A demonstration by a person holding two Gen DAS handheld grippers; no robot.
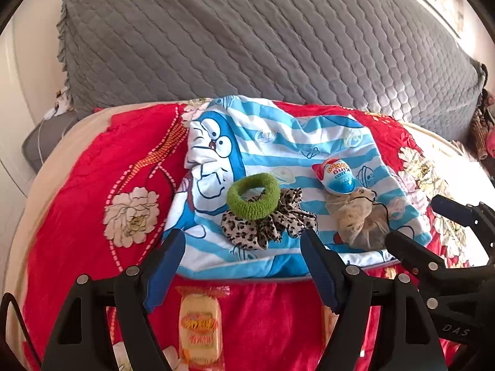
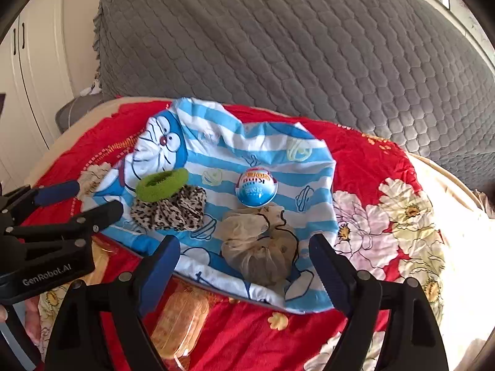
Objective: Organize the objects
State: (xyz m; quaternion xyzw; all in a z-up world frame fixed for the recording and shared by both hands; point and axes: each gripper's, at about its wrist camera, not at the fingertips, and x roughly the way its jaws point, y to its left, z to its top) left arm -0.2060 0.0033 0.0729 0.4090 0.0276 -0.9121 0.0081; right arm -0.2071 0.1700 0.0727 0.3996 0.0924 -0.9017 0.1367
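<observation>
Red floral bedspread [image 2: 365,160] under striped cloth [image 2: 216,151]; snack packet [image 2: 179,321] nearby.

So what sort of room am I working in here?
Most likely a bedroom: the items lie on a red floral bedspread, a grey quilted headboard rises behind it, and white wardrobe doors stand at the left.

Three scrunchies [image 1: 253,196], one egg [image 1: 337,175], two snacks [image 1: 201,327]

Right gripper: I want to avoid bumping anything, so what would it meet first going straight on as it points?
Probably the beige mesh pouch lying on the striped cloth; the right gripper stands open, holding nothing.
</observation>
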